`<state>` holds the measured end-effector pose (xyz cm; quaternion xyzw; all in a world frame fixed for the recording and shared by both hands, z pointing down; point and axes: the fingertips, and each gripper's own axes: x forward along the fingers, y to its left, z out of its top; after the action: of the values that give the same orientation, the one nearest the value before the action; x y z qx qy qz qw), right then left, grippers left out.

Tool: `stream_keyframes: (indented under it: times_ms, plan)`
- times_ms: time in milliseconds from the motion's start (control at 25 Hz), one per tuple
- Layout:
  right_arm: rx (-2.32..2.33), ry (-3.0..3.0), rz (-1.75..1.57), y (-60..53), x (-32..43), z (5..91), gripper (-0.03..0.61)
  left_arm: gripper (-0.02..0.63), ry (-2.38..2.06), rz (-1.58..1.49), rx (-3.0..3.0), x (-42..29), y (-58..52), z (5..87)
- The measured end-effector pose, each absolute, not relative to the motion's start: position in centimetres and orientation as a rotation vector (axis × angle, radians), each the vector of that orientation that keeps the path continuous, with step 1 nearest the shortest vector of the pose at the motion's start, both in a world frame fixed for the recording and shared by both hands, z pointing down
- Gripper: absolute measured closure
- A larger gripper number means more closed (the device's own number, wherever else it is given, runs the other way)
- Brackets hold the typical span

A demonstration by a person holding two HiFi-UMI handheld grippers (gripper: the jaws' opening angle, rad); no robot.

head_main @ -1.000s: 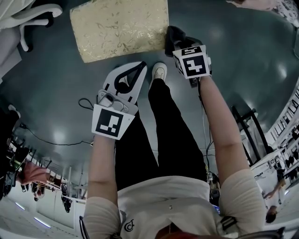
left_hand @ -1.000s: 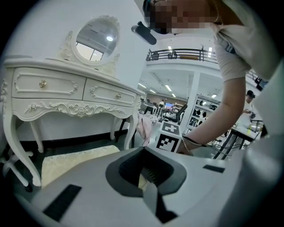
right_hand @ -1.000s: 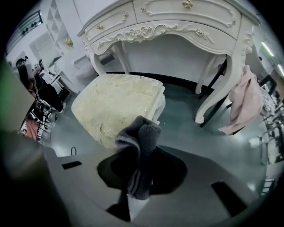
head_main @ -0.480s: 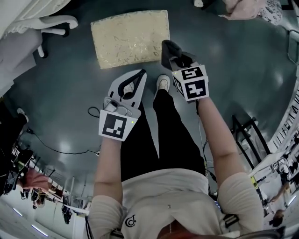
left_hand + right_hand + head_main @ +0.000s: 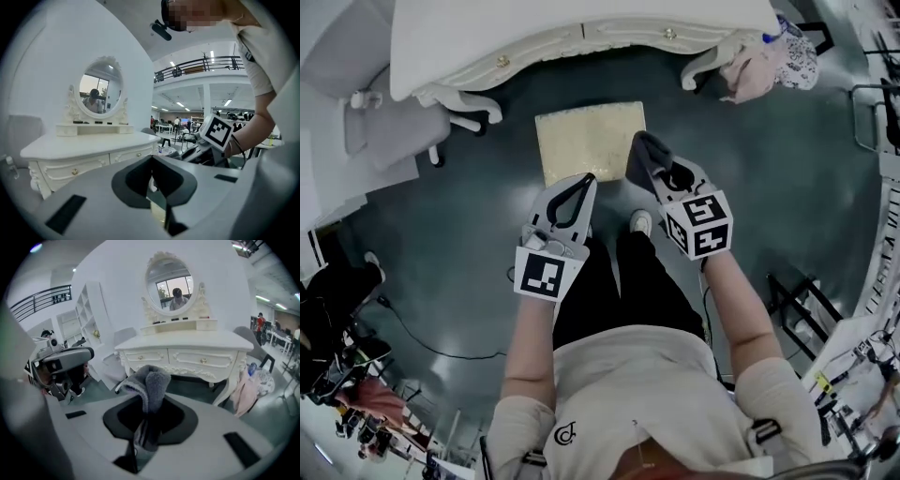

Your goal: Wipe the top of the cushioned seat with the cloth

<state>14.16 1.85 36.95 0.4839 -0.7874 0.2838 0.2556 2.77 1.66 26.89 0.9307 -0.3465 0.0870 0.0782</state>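
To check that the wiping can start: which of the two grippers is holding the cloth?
The right gripper: the grey cloth is pinched between its jaws. The left gripper is shut, with nothing held.

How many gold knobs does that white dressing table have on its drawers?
2 showing on the dressing table: one knob on the left-hand drawer, the other knob on the right-hand drawer, as the right gripper view shows them. Any on the table's sides would be hidden.

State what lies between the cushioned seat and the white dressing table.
Only bare dark floor, seen in the head view; the cushioned seat stands apart from the dressing table.
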Motion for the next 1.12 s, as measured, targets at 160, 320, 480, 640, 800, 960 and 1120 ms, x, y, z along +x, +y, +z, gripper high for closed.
stream_keyframes:
  times_ms: [160, 320, 480, 640, 800, 960, 1120]
  plan:
    - [1.392, -2.198, 0.650, 0.5, 13.4, 29.4, 0.503, 0.601, -1.082, 0.259, 2.800, 1.0, 0.8, 21.8]
    - [1.432, -2.269, 0.523, -0.5, 12.0, 22.7, 0.503, 0.601, -1.080, 0.264, 2.809, -0.7, 1.0, 17.8]
    - [1.485, -2.327, 0.365, -1.7, 11.2, 15.9, 0.503, 0.601, -1.139, 0.208, 2.877, -2.1, 0.2, 12.5]
    - [1.559, -2.375, 0.235, -1.4, 10.7, 10.4, 0.503, 0.601, -1.202, 0.157, 2.936, -4.0, 0.2, 7.7]
    - [1.601, -2.397, 0.111, -0.8, 10.8, 6.5, 0.503, 0.601, -1.281, 0.112, 2.941, -5.6, 0.6, 3.8]
    - [1.662, -2.422, 0.042, 0.2, 10.9, 3.8, 0.505, 0.601, -1.328, 0.042, 2.911, -7.0, 1.5, 1.0]
    - [1.698, -2.458, -0.048, 1.0, 10.7, 1.8, 0.505, 0.601, -1.367, 0.022, 2.915, -7.9, 1.6, -1.0]
